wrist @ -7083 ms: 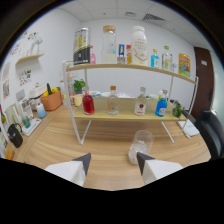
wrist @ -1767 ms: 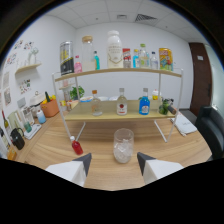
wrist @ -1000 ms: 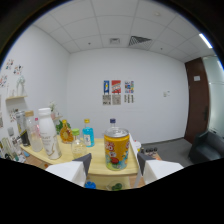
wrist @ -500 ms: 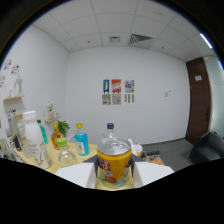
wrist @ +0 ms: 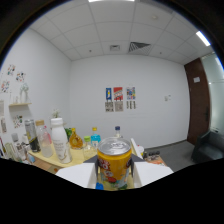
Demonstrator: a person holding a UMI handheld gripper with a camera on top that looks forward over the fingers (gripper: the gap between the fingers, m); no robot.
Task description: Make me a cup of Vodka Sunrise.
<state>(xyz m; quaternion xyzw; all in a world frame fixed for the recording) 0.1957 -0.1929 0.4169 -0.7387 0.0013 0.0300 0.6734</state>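
A yellow-orange drink can with a silver top stands upright between my fingers, very close to the camera. My gripper is shut on it, with the dark fingertips pressed against both of its sides. The can's lower part is hidden behind the fingers. No cup is in view.
On the wooden shelf top, left of and beyond the can, stand a white bottle, a clear bottle, a dark bottle, an amber bottle and a blue-capped bottle. Posters hang on the far wall. A brown door is to the right.
The view rose from the table and cup up to the top shelf. The fingers closed in on the yellow can, which now fills the gap between them.
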